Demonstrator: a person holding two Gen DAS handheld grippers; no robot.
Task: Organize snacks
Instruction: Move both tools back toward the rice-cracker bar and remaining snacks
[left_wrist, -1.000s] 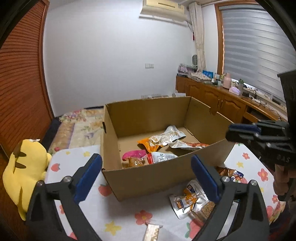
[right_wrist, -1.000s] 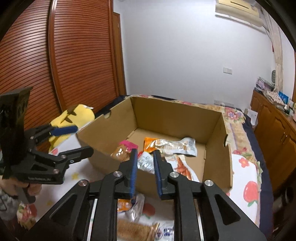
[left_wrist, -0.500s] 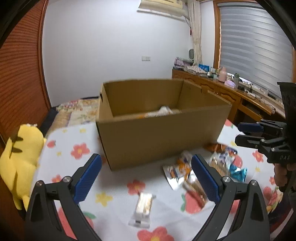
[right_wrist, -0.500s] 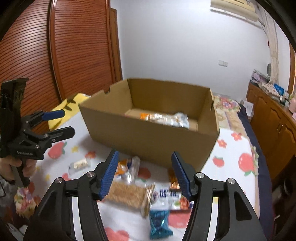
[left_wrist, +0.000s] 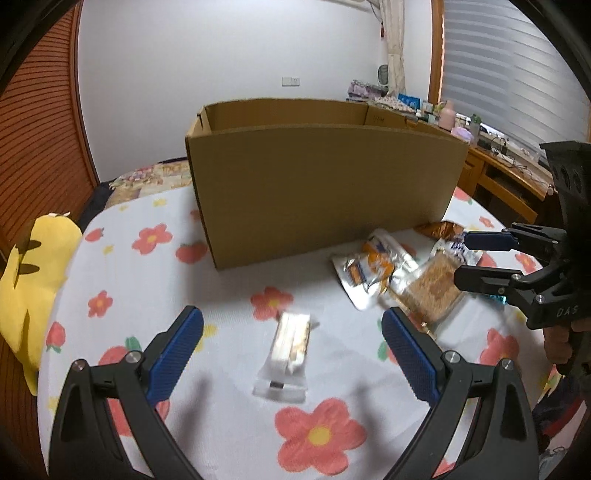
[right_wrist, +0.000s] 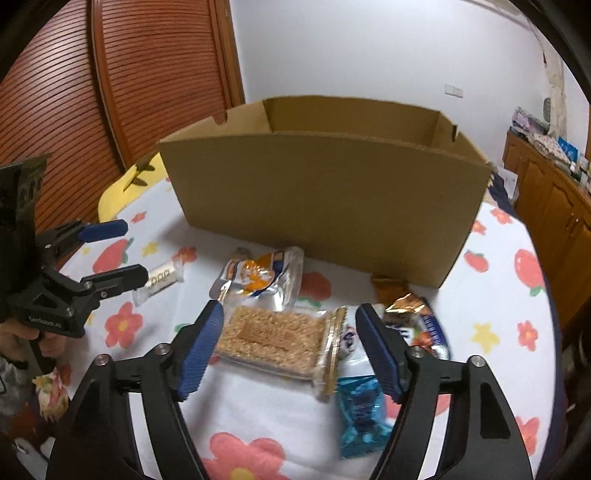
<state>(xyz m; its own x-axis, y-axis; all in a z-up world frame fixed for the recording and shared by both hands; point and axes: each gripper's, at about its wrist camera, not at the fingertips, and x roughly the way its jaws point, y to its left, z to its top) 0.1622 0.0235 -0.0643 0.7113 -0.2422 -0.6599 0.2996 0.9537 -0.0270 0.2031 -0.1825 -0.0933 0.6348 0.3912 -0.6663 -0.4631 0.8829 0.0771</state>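
Observation:
A tall open cardboard box (left_wrist: 325, 184) (right_wrist: 325, 192) stands on the flowered tablecloth, its inside hidden. My left gripper (left_wrist: 291, 328) (right_wrist: 131, 251) is open low over a small clear-wrapped bar (left_wrist: 288, 354) (right_wrist: 162, 278) and does not touch it. My right gripper (right_wrist: 290, 317) (left_wrist: 464, 258) has its jaws opening. A clear pack of brown crisp cake (right_wrist: 273, 336) (left_wrist: 436, 288) lies on the cloth between them, and the pads are not pressing on it. Beside it lie a silver-orange pouch (right_wrist: 258, 277) (left_wrist: 369, 273), a blue packet (right_wrist: 360, 417) and a gold-and-blue packet (right_wrist: 413, 321).
A yellow plush toy (left_wrist: 26, 280) (right_wrist: 125, 184) lies at the table's left edge. An orange packet (right_wrist: 388, 286) rests against the box's near wall. Wooden cabinets (right_wrist: 554, 206) stand on the right and a slatted wooden door (right_wrist: 74, 92) on the left. A hand (left_wrist: 561, 339) holds the right gripper.
Both grippers have sunk toward the table, so the box's inside has gone out of sight and the loose snacks are close. The right jaws went from nearly shut to wide.

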